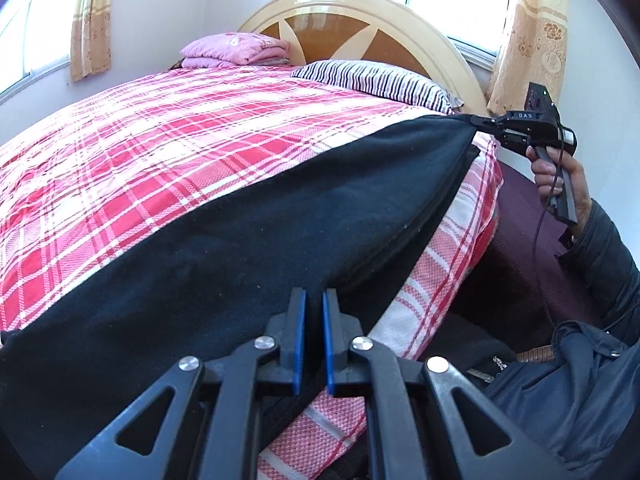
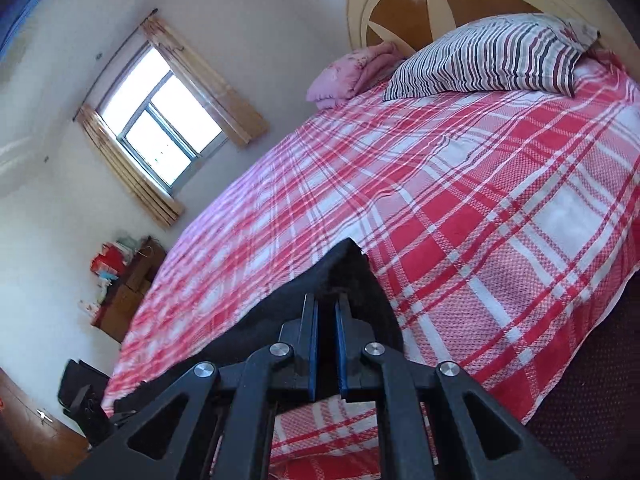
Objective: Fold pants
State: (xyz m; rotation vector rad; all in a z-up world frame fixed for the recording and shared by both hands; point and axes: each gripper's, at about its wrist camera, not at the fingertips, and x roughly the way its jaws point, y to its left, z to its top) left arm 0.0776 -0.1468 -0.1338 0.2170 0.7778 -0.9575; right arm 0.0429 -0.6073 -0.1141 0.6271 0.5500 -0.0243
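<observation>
Black pants (image 1: 248, 236) are stretched taut across the near side of a bed with a red and white plaid cover (image 1: 160, 140). My left gripper (image 1: 314, 300) is shut on the near edge of the pants. My right gripper (image 1: 482, 122) is shut on the far corner of the pants, held over the bed's right edge by a hand. In the right wrist view my right gripper (image 2: 327, 304) pinches a peak of the black pants (image 2: 348, 272) above the plaid cover (image 2: 480, 200).
A striped pillow (image 1: 372, 80) and a folded pink blanket (image 1: 236, 50) lie at the wooden headboard (image 1: 352, 12). Curtained windows (image 2: 160, 128) line the walls. A dresser with clutter (image 2: 124, 280) stands by the far wall. A dark purple floor (image 1: 532, 240) lies right of the bed.
</observation>
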